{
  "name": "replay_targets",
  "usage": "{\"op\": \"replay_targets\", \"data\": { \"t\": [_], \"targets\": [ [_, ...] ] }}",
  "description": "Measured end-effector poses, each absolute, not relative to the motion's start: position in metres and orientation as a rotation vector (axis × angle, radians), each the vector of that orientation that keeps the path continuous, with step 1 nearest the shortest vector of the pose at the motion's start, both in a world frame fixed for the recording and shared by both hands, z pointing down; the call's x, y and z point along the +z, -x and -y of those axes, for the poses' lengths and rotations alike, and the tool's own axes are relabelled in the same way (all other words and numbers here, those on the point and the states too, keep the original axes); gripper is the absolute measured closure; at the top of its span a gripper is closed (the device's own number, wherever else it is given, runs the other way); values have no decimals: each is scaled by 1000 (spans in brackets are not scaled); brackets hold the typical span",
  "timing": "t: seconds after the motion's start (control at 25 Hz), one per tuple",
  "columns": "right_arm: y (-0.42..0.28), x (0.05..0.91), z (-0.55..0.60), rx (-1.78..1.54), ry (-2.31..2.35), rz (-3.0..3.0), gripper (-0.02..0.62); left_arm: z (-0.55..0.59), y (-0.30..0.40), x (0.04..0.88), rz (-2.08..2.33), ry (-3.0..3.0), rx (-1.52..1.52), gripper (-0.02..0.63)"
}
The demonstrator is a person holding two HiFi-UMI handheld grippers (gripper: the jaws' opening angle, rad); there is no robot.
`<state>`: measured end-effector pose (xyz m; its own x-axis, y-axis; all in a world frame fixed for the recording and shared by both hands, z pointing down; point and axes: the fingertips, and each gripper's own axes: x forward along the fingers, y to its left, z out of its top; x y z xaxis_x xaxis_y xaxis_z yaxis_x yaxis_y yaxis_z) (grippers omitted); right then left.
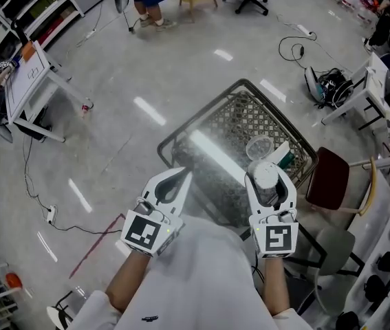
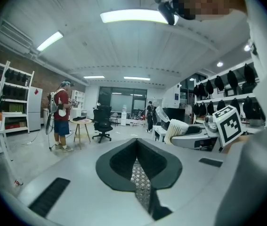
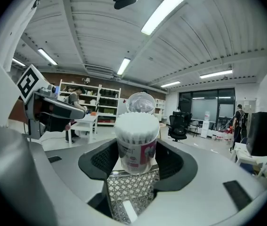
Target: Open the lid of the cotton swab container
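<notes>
Jaws of the left gripper (image 1: 180, 178) are pressed together with nothing between them, and in the left gripper view (image 2: 136, 150) we see only the patterned table top through the slit behind the dark pads. Our right gripper (image 1: 269, 185) has its jaws spread wide and pinching the cotton swab container (image 1: 265, 173) by its sides. In the right gripper view (image 3: 136, 163) the container (image 3: 135, 147) stands upright between the pads, its mouth uncovered and packed with white swab tips. We see the clear round lid (image 3: 141, 102) off the mouth, just behind the swabs; in the head view the lid (image 1: 258, 147) shows just beyond the container, and we cannot tell whether it hangs from the rim or lies apart. Both grippers hover over the near edge of a dark-framed table (image 1: 217, 100) with a glossy latticed top, left well apart from right. Beside the table's right corner stands a red chair (image 1: 329, 180)
</notes>
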<state>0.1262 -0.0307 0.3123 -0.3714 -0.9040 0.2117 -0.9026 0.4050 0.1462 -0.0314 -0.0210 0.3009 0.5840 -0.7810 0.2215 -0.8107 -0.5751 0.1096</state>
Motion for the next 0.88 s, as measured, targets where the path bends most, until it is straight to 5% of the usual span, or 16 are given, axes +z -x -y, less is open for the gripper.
{"op": "replay_targets", "data": {
  "t": [0.88],
  "targets": [
    [-137, 330, 12, 49, -1629, 2348, 364, 6, 22, 309, 1266, -2617, 198, 601]
  ]
}}
